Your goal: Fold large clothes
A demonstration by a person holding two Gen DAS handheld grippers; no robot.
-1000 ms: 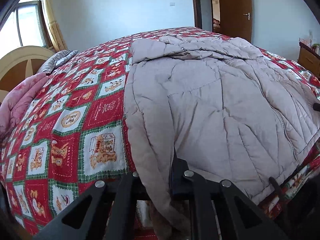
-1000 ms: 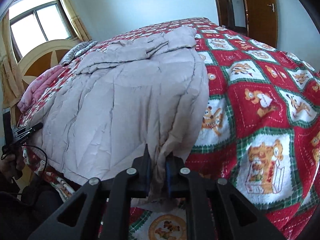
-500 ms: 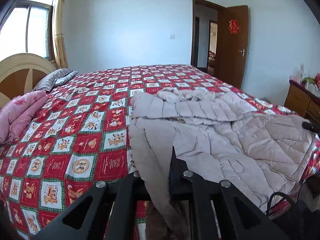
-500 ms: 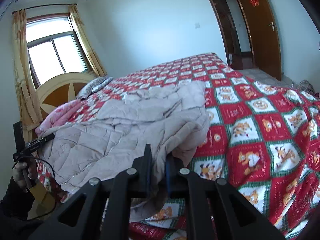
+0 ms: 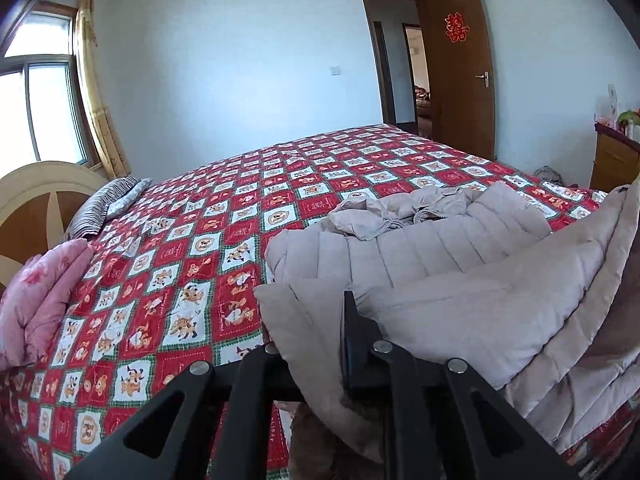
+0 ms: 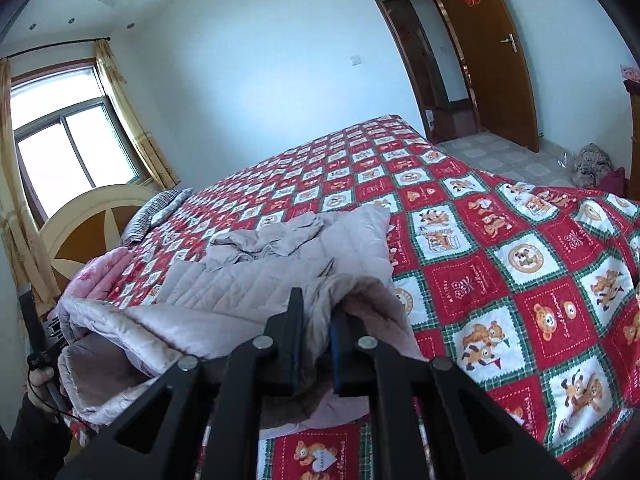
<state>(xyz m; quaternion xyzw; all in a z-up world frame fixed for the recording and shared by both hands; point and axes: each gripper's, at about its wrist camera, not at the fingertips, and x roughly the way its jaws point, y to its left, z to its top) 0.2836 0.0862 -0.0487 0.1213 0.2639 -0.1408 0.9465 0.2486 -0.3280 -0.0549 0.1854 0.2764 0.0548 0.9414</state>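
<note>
A large beige quilted coat [image 5: 432, 256] lies on the bed, its near hem lifted off the bedspread. My left gripper [image 5: 316, 344] is shut on the coat's left hem corner; fabric drapes over its left finger. My right gripper [image 6: 316, 332] is shut on the coat's [image 6: 256, 284] other hem corner, with cloth pinched between the jaws. The raised hem sags between the two grippers and shows the darker lining [image 6: 104, 364]. The collar end [image 6: 272, 240] stays bunched on the bed farther away. The left gripper also shows at the left edge of the right wrist view [image 6: 48, 332].
The bed has a red, green and white cartoon-patch bedspread [image 5: 192, 264]. A pink folded quilt [image 5: 36, 300] and a striped pillow [image 5: 100, 208] lie by the rounded headboard [image 5: 36, 200]. A brown door [image 5: 460, 64] stands open. A wooden cabinet [image 5: 616, 160] is at right.
Both grippers have risen and lifted the coat's near hem off the bed. The coat, flat one second ago, now folds up toward its collar end.
</note>
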